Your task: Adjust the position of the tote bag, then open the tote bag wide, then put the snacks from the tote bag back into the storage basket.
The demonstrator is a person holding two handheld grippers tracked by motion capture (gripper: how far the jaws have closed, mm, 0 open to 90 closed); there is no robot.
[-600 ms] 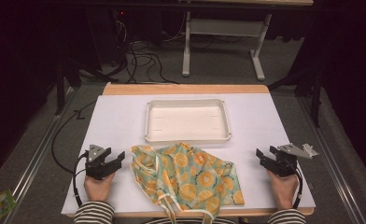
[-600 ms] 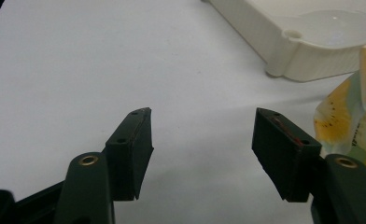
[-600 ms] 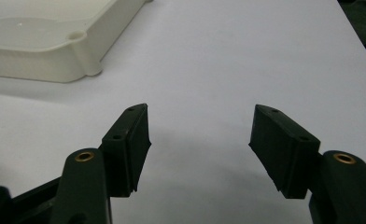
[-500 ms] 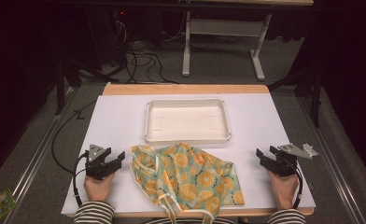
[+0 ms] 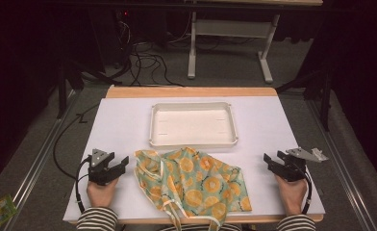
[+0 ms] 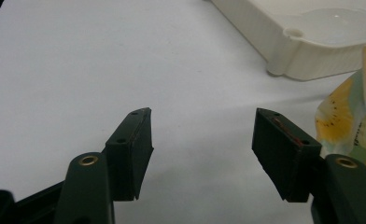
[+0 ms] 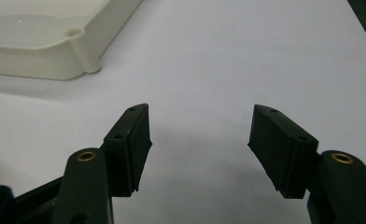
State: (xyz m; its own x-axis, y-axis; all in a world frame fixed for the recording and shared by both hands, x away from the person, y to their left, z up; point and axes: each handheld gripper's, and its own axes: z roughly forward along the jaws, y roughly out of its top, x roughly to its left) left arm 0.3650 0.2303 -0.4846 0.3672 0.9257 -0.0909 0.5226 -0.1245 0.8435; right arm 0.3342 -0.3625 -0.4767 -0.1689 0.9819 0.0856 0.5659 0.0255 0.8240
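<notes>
Cloth (image 5: 191, 180): soft, light, rumpled at table's (image 5: 273, 120) near edge; likely pinch corners.
Left gripper (image 5: 117, 167): jaws apart, empty.
Right gripper (image 5: 273, 163): jaws apart, empty.

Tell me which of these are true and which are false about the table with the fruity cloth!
1. The orange-patterned cloth lies inside the white tray. False: it lies crumpled on the table, in front of the tray.
2. The left claw is open with nothing in it. True.
3. The right claw is squeezing the cloth. False: it is open, off to the cloth's side.
4. The tray is empty. True.
5. The cloth sits between the two claws. True.
</notes>
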